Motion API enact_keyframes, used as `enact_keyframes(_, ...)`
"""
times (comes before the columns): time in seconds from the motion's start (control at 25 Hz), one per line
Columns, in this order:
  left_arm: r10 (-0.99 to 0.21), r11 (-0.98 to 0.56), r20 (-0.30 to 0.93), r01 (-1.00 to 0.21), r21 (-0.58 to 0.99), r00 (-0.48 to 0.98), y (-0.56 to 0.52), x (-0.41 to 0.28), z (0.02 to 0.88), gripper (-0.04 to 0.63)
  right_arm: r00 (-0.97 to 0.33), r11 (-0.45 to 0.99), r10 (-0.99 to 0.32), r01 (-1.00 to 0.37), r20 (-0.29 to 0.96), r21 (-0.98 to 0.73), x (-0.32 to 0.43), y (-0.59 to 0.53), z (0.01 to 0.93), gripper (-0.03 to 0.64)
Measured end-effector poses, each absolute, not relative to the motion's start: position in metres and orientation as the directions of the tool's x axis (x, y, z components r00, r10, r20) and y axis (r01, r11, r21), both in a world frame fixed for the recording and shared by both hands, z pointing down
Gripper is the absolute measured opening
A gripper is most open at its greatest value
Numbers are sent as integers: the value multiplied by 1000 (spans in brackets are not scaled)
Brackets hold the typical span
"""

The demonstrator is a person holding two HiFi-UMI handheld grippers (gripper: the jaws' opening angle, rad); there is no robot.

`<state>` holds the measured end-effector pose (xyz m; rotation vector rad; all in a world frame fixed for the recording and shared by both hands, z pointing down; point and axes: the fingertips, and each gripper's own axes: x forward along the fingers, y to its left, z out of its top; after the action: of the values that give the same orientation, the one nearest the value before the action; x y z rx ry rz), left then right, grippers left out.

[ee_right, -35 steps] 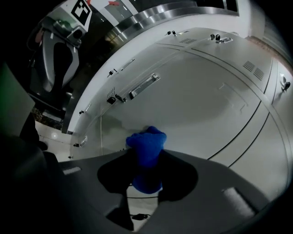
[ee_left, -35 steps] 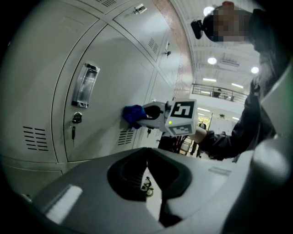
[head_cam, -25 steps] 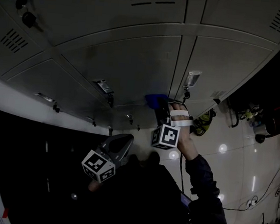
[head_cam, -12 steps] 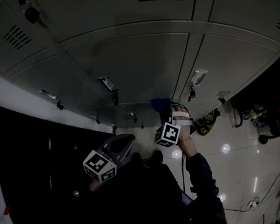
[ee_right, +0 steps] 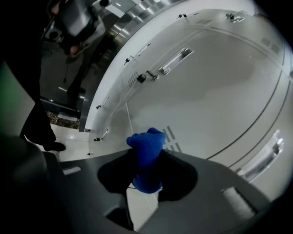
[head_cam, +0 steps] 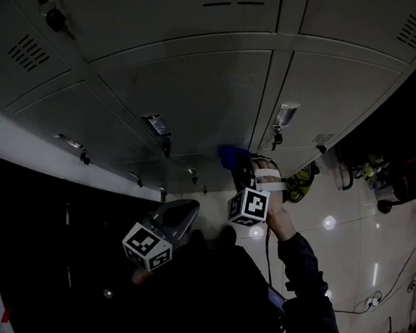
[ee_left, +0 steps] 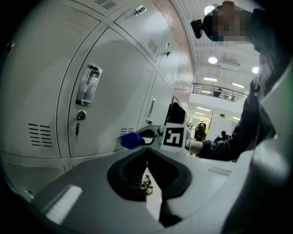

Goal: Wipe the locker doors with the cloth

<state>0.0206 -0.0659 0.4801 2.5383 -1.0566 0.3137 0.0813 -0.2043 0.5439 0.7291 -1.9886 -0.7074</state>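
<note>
While right gripper jaws pinch bunched blue cloth | left gripper — jaws together

Rm: glossy pale tiled floor w/ bright spots of reflected light; thin black cables trail across it at right. Overhead, round white ceiling lamps lit; railed upper gallery in bkgd.

Left gripper: grey moulded shell, dark recess behind the jaws, rear cube bearing black-and-white square markers. Right gripper: same grey build, matching marker cube. White straps cross the right hand. Clothing: dark long sleeve on the right arm.
</note>
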Motion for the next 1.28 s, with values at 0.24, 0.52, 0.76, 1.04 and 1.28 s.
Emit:
enact_keyframes(0.24, -628, -663, 317, -702, 259, 711, -67, 30, 478, -20, -492, 542, -800, -346, 344, 766, 99, -198, 420, 124)
enact_keyframes(0.52, -631, -676, 276, -688, 264, 725, -70, 39, 472, -20, -479, 295, -875, -406, 73, 865, 119, -199, 265, 124)
enact_keyframes(0.76, -638, -668, 272, -693, 269, 721, -66, 40, 472, -20, -449, 154, -890, -451, -74, 879, 127, -218, 192, 124)
enact_keyframes(1.04, -658, -641, 291, -719, 268, 695, -65, 27, 478, -20, -419, 129, -906, -419, -65, 899, 122, -231, 223, 123)
enact_keyframes(1.28, -641, -645, 330, -720, 257, 693, -66, 25, 484, -20, -437, 210, -900, -462, -15, 861, 121, -233, 262, 123)
